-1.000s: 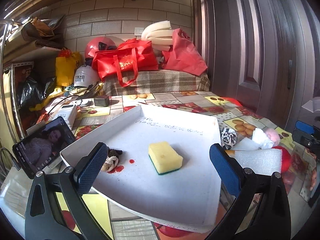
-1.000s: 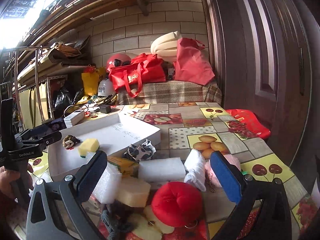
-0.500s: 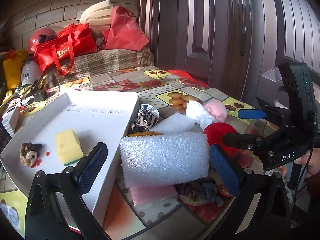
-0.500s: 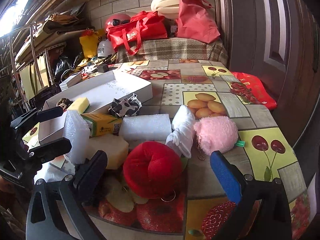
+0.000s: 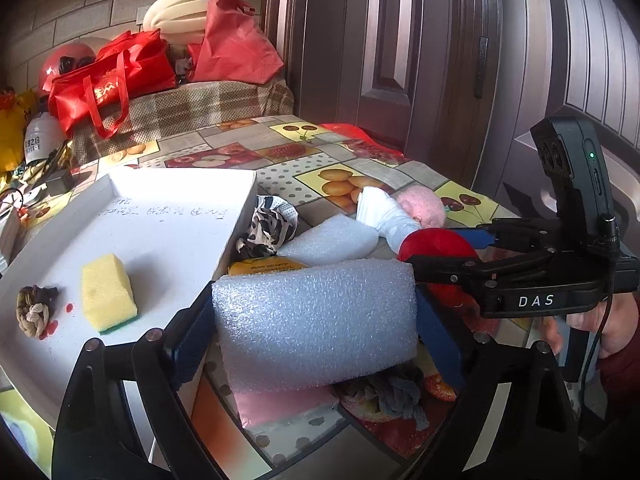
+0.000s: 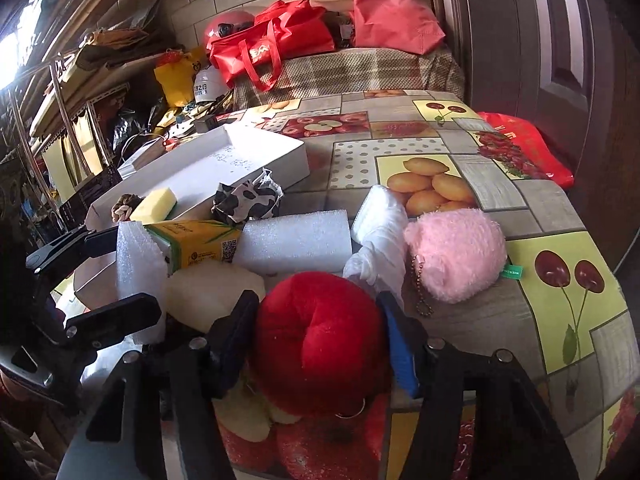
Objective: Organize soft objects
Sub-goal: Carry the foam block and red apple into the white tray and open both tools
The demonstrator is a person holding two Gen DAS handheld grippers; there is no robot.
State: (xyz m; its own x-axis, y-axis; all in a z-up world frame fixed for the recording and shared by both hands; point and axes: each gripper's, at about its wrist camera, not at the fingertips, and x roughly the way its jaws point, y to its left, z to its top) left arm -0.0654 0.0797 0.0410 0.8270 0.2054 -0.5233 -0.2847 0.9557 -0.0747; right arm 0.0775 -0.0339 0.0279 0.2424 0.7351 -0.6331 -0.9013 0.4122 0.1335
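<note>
While closing, left claw [image 5: 314, 320] pinches foam block [image 5: 316, 320].

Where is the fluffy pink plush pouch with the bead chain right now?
In the right wrist view, the fluffy pink plush pouch lies on the fruit-patterned tablecloth, right of the knotted white cloth and just beyond the round red plush ball.

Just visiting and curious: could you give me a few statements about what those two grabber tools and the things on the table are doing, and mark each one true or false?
1. The right gripper has its jaws around the red plush ball. True; they are closing.
2. The left gripper has the white foam block between its jaws. True.
3. The white tray holds nothing. False: a yellow sponge and a knotted cloth scrap lie in it.
4. The pink fluffy pouch sits inside the tray. False: it lies on the tablecloth.
</note>
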